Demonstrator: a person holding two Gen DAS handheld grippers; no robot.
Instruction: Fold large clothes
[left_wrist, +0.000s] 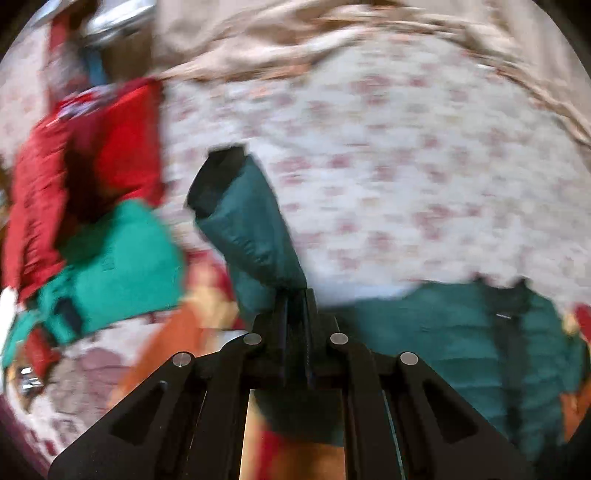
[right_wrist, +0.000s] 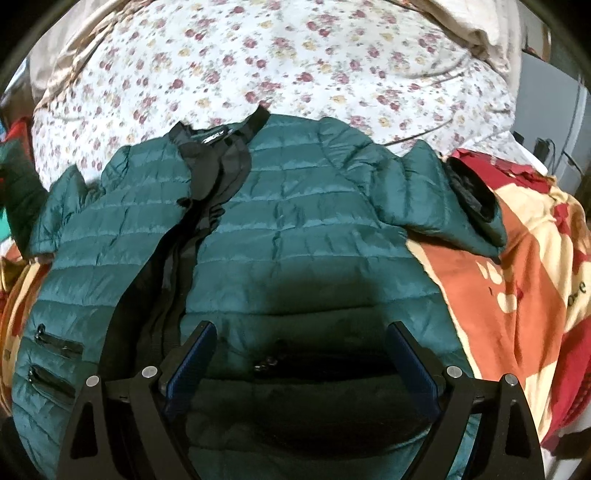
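Note:
A dark green quilted jacket with a black collar and zip lies front up on the bed, its right sleeve bent over an orange blanket. My right gripper is open just above the jacket's lower front, empty. In the blurred left wrist view, my left gripper is shut on the jacket's other sleeve and holds it lifted, cuff pointing away. The jacket body shows at the lower right there.
A floral bedsheet covers the bed beyond the jacket, with a beige cover bunched at the far side. A red garment and a bright green one lie at the left. An orange, cream and red blanket lies at the right.

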